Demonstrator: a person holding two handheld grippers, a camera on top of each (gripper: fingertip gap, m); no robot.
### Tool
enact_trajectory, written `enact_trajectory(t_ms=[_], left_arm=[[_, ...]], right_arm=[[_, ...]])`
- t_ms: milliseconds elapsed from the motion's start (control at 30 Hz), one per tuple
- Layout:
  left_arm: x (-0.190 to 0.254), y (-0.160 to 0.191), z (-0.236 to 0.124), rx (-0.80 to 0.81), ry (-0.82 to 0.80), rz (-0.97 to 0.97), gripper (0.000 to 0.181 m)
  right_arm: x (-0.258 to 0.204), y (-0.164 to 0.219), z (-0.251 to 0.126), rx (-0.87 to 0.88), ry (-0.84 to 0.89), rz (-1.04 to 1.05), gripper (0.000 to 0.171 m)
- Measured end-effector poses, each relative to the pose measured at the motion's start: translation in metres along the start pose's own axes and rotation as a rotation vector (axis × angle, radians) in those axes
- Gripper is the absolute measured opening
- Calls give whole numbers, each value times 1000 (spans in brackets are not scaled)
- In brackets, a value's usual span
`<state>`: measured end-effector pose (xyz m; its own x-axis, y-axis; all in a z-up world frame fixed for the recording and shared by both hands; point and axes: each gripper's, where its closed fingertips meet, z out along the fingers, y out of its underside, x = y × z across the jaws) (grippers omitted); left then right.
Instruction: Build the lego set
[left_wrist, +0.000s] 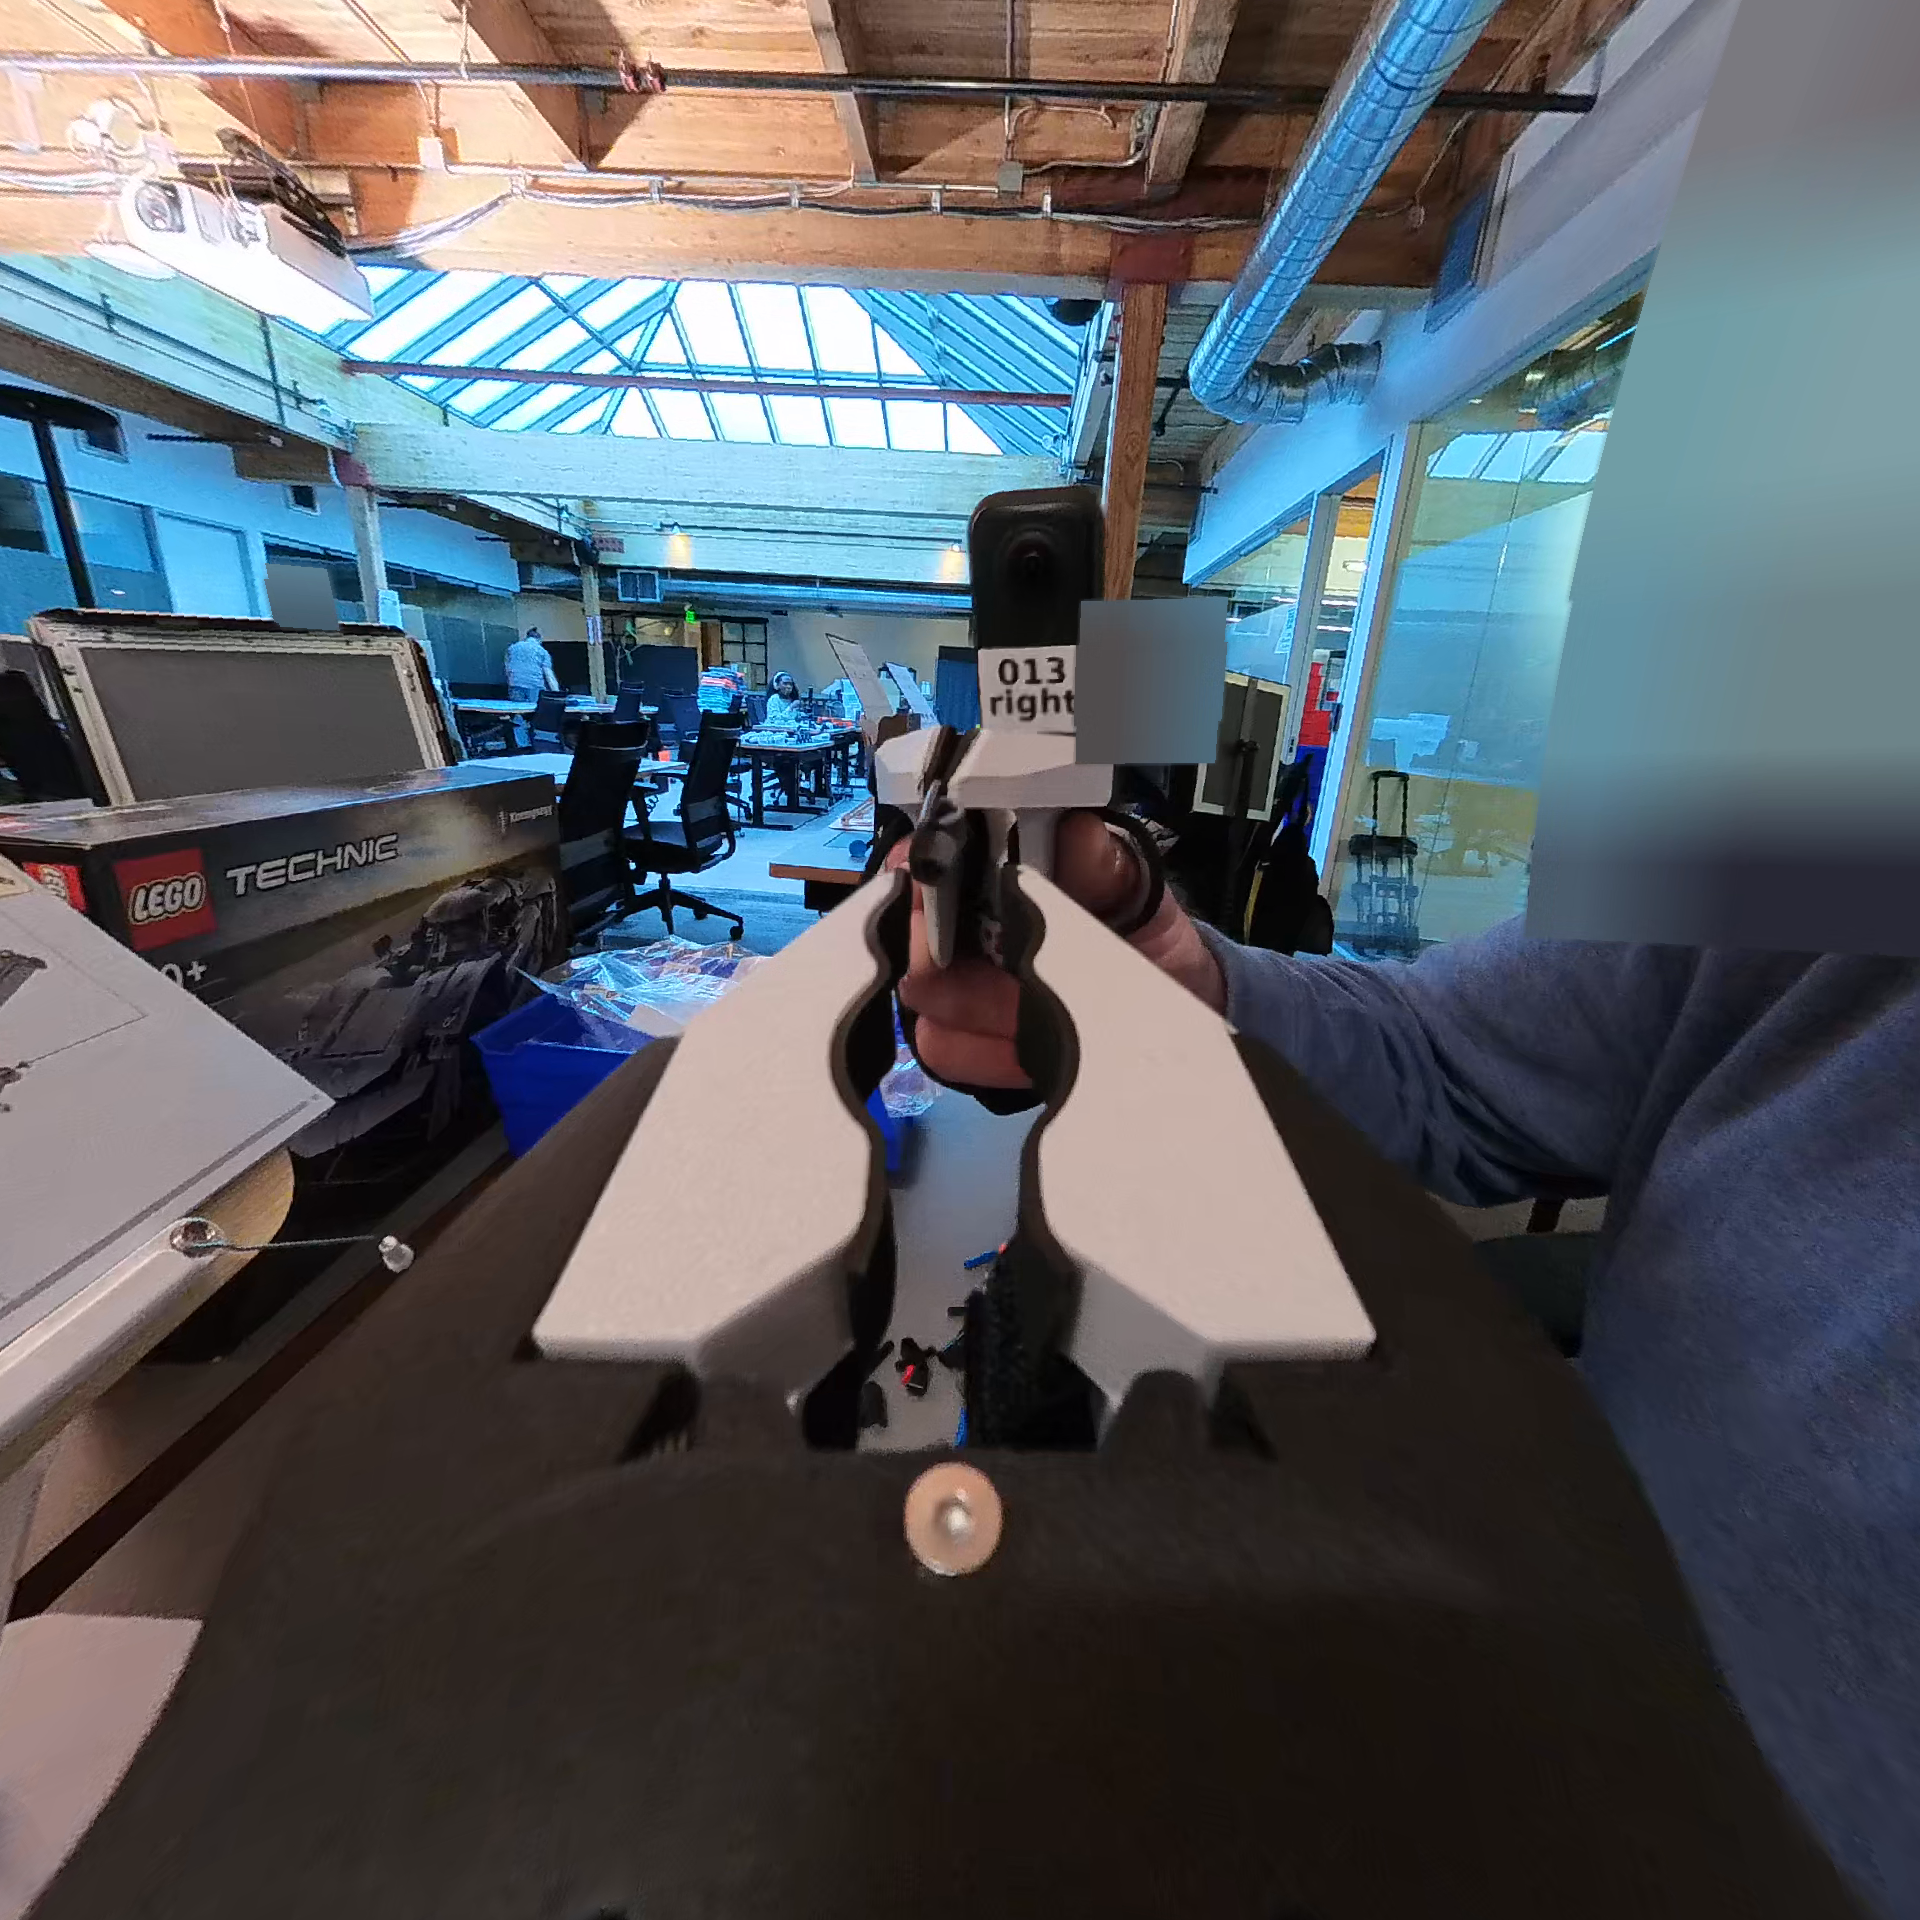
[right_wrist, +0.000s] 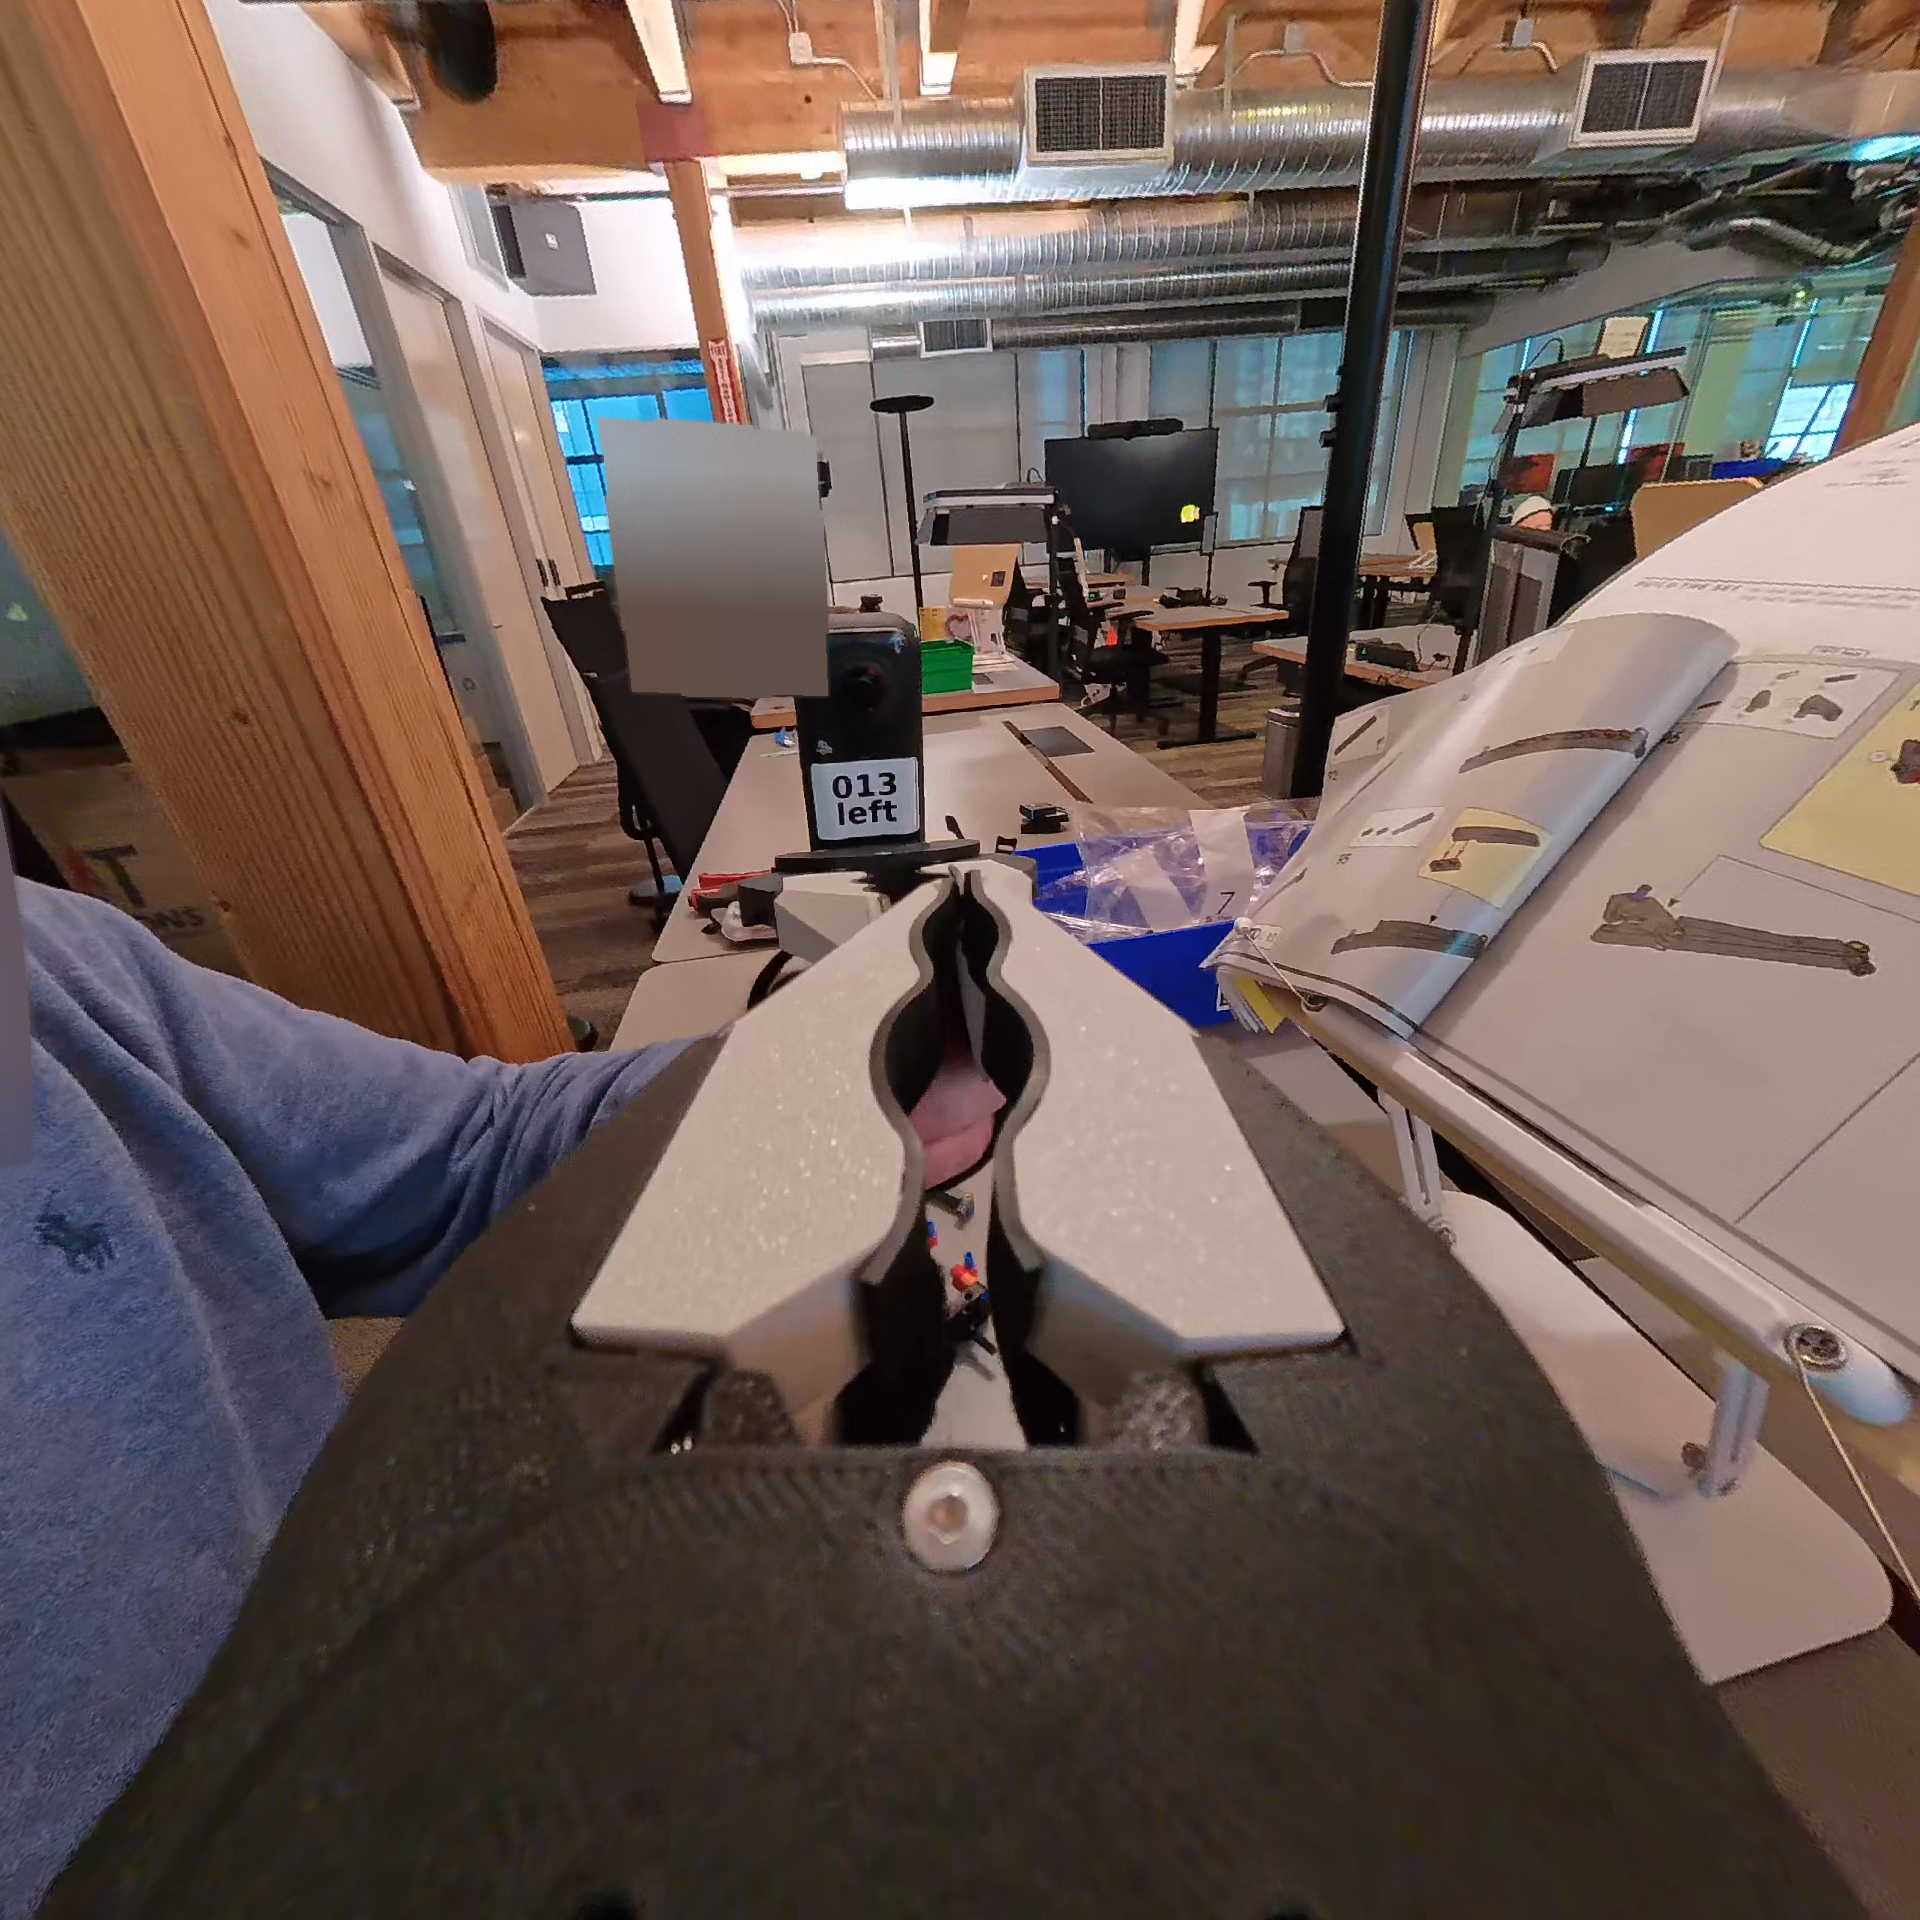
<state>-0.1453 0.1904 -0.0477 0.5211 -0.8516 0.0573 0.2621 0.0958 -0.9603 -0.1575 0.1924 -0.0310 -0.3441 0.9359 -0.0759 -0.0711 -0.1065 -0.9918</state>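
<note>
Both grippers are held up above the table, facing each other tip to tip. In the left wrist view my left gripper (left_wrist: 958, 883) has its jaws a little apart, and the narrow tips of the right gripper (left_wrist: 940, 904) sit in that gap. In the right wrist view my right gripper (right_wrist: 961, 883) has its tips closed together; I cannot tell whether a thin piece is between them. The left gripper's body (right_wrist: 821, 914) shows just beyond. Small loose Lego pieces (right_wrist: 961, 1273) lie on the white table below and also show in the left wrist view (left_wrist: 914, 1371).
An open instruction booklet (right_wrist: 1558, 883) rests on a tilted white stand (right_wrist: 1662, 1455); its edge shows in the left wrist view (left_wrist: 104, 1091). A blue bin with plastic bags (right_wrist: 1143, 935) (left_wrist: 551, 1060) and the dark Lego box (left_wrist: 312, 935) stand behind. A person's blue sleeves flank both views. Left and right tips are no more than a few centimetres apart.
</note>
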Motion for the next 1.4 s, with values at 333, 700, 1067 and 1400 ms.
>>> enact_trajectory(t_ms=[333, 700, 1067, 1400], left_arm=[[1, -2, -1, 13, 6, 11, 4], [-6, 11, -6, -169, -44, 95, 4], [-6, 49, -25, -562, -47, 242, 4], [-22, 194, -88, -1255, 42, 31, 5]], right_arm=[[-4, 3, 3, 18, -27, 37, 0], [3, 17, 1, -101, 15, -33, 0], [-2, 57, -22, -428, 111, -283, 12], [3, 176, -49, -774, 82, -272, 5]])
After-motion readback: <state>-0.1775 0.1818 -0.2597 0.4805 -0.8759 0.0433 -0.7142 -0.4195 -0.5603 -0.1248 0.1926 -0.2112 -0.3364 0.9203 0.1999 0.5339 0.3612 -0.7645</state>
